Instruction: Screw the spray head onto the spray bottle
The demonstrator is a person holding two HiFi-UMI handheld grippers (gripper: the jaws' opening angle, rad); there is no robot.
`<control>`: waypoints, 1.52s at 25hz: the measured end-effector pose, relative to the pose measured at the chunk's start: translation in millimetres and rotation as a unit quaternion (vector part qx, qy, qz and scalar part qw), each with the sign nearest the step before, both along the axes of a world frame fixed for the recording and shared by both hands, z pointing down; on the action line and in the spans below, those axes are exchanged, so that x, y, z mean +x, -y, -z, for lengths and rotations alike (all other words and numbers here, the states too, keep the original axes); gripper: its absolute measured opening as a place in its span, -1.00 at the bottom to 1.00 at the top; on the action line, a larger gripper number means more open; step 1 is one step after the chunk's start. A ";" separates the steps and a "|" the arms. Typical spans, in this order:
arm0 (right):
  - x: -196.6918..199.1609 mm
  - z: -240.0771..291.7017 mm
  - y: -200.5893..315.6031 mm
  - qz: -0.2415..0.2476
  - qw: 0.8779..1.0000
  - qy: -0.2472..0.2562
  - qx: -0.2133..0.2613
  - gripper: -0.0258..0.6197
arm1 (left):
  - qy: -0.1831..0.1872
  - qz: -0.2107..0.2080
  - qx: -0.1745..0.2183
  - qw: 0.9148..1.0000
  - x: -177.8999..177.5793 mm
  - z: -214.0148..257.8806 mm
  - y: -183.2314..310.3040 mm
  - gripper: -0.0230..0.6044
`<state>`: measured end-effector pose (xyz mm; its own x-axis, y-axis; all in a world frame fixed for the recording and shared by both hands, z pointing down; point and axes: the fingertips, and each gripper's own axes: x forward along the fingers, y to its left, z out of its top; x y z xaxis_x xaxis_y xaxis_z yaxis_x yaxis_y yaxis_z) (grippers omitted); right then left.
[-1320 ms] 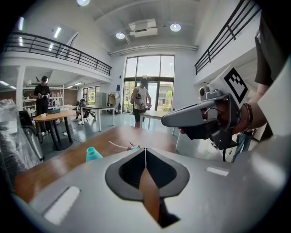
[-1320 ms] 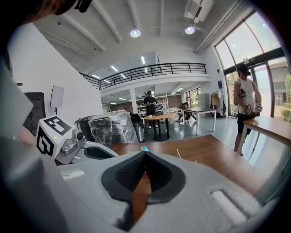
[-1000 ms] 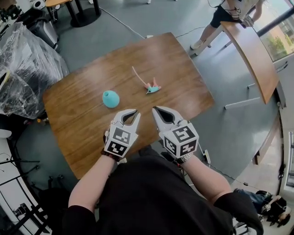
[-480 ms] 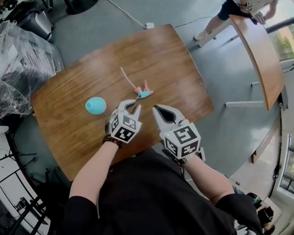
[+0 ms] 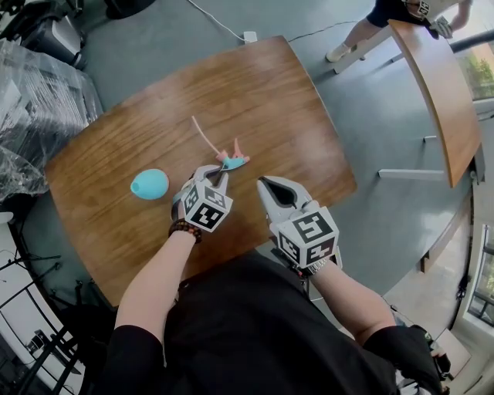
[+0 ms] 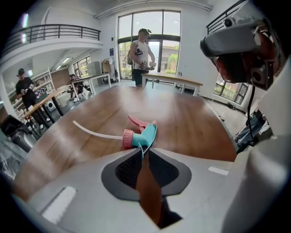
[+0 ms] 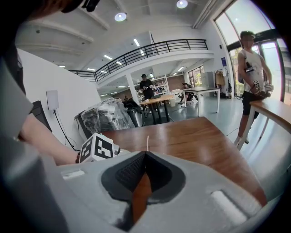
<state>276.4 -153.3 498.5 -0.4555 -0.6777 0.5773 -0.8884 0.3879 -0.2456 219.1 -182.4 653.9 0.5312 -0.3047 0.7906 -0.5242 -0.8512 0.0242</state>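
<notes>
A teal spray bottle (image 5: 149, 183) without its head lies on the left part of the wooden table (image 5: 278, 100). The spray head (image 5: 231, 160), teal with a pink trigger, a pink collar and a long pale tube, lies near the table's middle. In the left gripper view the spray head (image 6: 141, 135) lies just beyond my left gripper (image 6: 144, 148). My left gripper (image 5: 214, 173) is shut with nothing between its jaws. My right gripper (image 5: 264, 183) hovers to the right of the head, shut and holding nothing. In the right gripper view the right gripper (image 7: 145, 154) has only table ahead.
A second wooden table (image 5: 432, 85) stands to the right, with a person (image 5: 386, 11) beside it. Plastic-wrapped equipment (image 5: 38, 100) sits off the table's left edge. The table's near edge runs just under my hands.
My left gripper has come forward and down until its tips are right behind the spray head. The right gripper has shifted slightly forward. Both stay shut.
</notes>
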 end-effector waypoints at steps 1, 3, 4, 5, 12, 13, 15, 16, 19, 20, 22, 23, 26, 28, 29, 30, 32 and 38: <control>1.1 0.4 0.5 0.002 1.000 0.000 0.001 -0.94 | 0.002 0.003 -0.003 1.000 0.1 -1.7 0.4 -0.73; 3.2 1.5 1.8 0.005 1.000 0.001 0.002 -0.94 | 0.003 0.011 -0.009 1.000 0.2 -4.0 1.3 -0.76; 3.7 2.0 2.6 0.006 1.000 0.002 0.003 -0.94 | 0.003 0.014 -0.010 1.000 0.0 -4.5 2.1 -0.76; 3.6 2.5 3.7 0.007 1.000 0.002 0.004 -0.94 | 0.002 0.017 -0.010 1.000 -0.4 -4.6 3.2 -0.76; 0.4 4.0 1.6 0.015 1.000 0.005 0.010 -0.94 | -0.014 0.024 -0.012 1.000 0.6 9.3 1.9 -0.81; -1.4 4.6 0.5 0.017 1.000 0.005 0.011 -0.94 | -0.018 0.024 -0.012 0.999 0.3 12.9 1.4 -0.82; -5.2 6.6 -2.0 0.021 1.000 0.003 0.015 -0.94 | -0.027 0.024 -0.010 0.999 -1.4 21.5 0.3 -0.83; -7.0 7.7 -3.2 0.023 1.000 0.001 0.017 -0.94 | -0.032 0.025 -0.009 0.999 -2.4 26.6 -0.2 -0.83; -11.2 10.0 -6.8 0.028 0.999 -0.008 0.021 -0.94 | -0.052 0.026 -0.008 0.998 -4.8 43.4 -1.7 -0.84; -12.6 10.5 -7.7 0.031 0.999 -0.014 0.024 -0.94 | -0.061 0.026 -0.009 0.998 -5.8 48.9 -2.3 -0.84; -14.8 12.1 -8.6 0.040 0.998 -0.036 0.036 -0.94 | -0.078 0.025 -0.014 0.997 -8.0 59.5 -4.5 -0.84; -15.3 13.8 -8.5 0.047 0.996 -0.053 0.046 -0.94 | -0.085 0.022 -0.016 0.996 -9.0 65.0 -5.9 -0.84; -18.3 22.7 -7.4 0.077 0.987 -0.111 0.084 -0.94 | -0.108 0.016 -0.022 0.994 -11.7 86.0 -9.9 -0.84; -24.6 29.7 -8.3 0.100 0.979 -0.142 0.106 -0.94 | -0.126 0.011 -0.029 0.992 -13.9 102.2 -13.7 -0.84; -28.4 32.5 -8.8 0.111 0.975 -0.153 0.114 -0.90 | -0.135 0.008 -0.030 0.990 -15.6 110.2 -15.2 -0.84; -32.6 35.2 -9.3 0.121 0.971 -0.164 0.122 -0.67 | -0.144 0.005 -0.033 0.989 -17.5 117.7 -17.1 -0.84; -40.8 41.5 -10.7 0.140 0.962 -0.190 0.140 -0.65 | -0.158 0.000 -0.041 0.987 -23.2 129.8 -22.1 -0.84; -72.3 49.9 -22.5 0.225 0.901 -0.312 0.200 -0.43 | -0.209 0.000 -0.064 0.976 -45.2 165.2 -29.3 -0.84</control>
<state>204.1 -130.8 448.6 -0.4076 -0.7158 0.5670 -0.5348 0.6904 0.4872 173.8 -153.1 488.6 0.8151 -0.2172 0.5370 -0.4456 -0.8276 0.3415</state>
